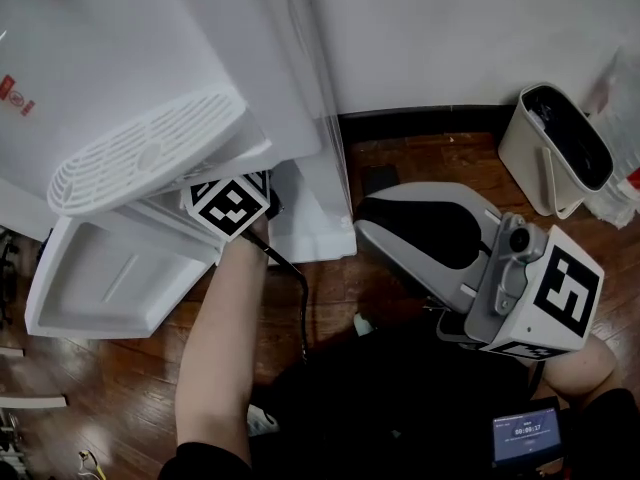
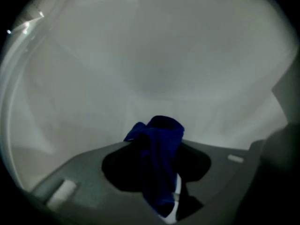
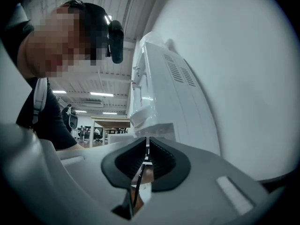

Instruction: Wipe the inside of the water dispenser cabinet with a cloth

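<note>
One blue cloth [image 2: 161, 177] clamped in left gripper [image 2: 154, 146] jaws, inside cabinet [image 2: 154, 55] | right gripper [image 3: 146, 144] jaws closed, empty

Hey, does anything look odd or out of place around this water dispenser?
Nothing looks spilled or broken. The cabinet door stands open, which fits the job: the left tongs hold the blue cloth inside. The right tongs are shut, empty.

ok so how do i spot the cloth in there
Start at the big white water dispenser, then follow the person's left arm into its open cabinet. The cloth is the bunched dark blue fabric pinched in the left claw, the only coloured thing against the pale inside.
</note>
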### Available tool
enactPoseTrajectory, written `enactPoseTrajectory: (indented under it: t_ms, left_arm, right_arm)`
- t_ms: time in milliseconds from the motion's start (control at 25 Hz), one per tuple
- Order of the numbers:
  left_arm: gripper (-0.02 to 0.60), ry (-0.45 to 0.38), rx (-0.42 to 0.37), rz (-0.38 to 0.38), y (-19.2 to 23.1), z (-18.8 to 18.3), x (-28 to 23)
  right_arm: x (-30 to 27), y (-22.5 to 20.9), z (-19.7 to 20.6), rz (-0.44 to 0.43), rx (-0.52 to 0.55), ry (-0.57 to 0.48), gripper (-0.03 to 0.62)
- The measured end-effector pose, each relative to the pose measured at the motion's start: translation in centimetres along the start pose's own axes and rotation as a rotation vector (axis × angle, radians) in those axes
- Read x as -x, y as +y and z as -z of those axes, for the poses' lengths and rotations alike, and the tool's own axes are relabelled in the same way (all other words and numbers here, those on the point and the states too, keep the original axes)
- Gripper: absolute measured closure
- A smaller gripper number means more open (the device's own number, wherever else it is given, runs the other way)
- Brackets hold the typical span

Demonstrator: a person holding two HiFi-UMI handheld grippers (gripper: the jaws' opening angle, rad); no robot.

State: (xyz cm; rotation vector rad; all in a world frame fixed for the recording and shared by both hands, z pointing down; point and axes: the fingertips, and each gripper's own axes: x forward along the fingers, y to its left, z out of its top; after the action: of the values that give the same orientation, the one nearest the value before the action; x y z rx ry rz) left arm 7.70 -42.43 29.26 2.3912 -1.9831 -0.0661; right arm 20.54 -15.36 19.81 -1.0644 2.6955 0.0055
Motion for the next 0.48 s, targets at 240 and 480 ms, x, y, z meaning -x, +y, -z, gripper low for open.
enactPoseTrajectory:
  t_ms: [240,480]
  left_arm:
    - [0.416,-0.006,0.027,0.323,-5.3,1.0,1.0]
    - [0.416,0.054,-0.012,0.587,-10.1,3.5,2.3]
  right_arm:
    - [-0.1,-0.2,0.4,-0.023,-0.054,-0.001,0.569]
    - [0.0,-0.5,0.5,-0.027,-0.098,-0.008,0.569]
